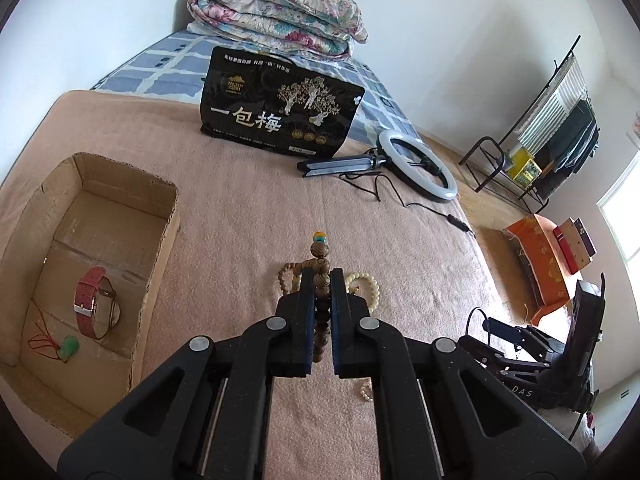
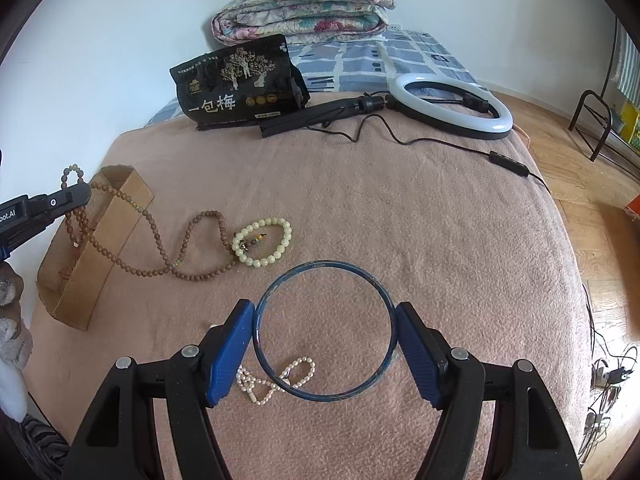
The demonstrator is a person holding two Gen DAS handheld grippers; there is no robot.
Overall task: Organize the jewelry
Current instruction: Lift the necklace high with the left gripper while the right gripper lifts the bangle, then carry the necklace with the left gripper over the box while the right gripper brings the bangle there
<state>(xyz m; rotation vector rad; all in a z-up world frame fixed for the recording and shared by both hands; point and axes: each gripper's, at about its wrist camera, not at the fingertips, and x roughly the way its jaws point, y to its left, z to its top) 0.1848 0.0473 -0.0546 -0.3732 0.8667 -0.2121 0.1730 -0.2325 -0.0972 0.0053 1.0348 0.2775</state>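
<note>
My left gripper [image 1: 320, 274] is shut on a long brown bead necklace [image 1: 322, 248]. In the right wrist view the left gripper [image 2: 76, 194] holds it up by the cardboard box [image 2: 100, 248], and the necklace [image 2: 160, 268] trails down onto the pink blanket. My right gripper [image 2: 324, 306] is shut on a blue bangle [image 2: 320, 264], one pad pressing each side. A cream bead bracelet [image 2: 264, 240] and a pearl string [image 2: 276, 380] lie on the blanket. The box [image 1: 168, 240] holds a red watch [image 1: 94, 300] and a green pendant [image 1: 68, 348].
A black snack bag [image 1: 280, 108], a ring light [image 1: 420, 164] with its cable [image 2: 508, 162] and a folded quilt [image 1: 276, 12] lie at the far end of the bed. The bed's edge drops to wood floor [image 2: 592, 216] on the right.
</note>
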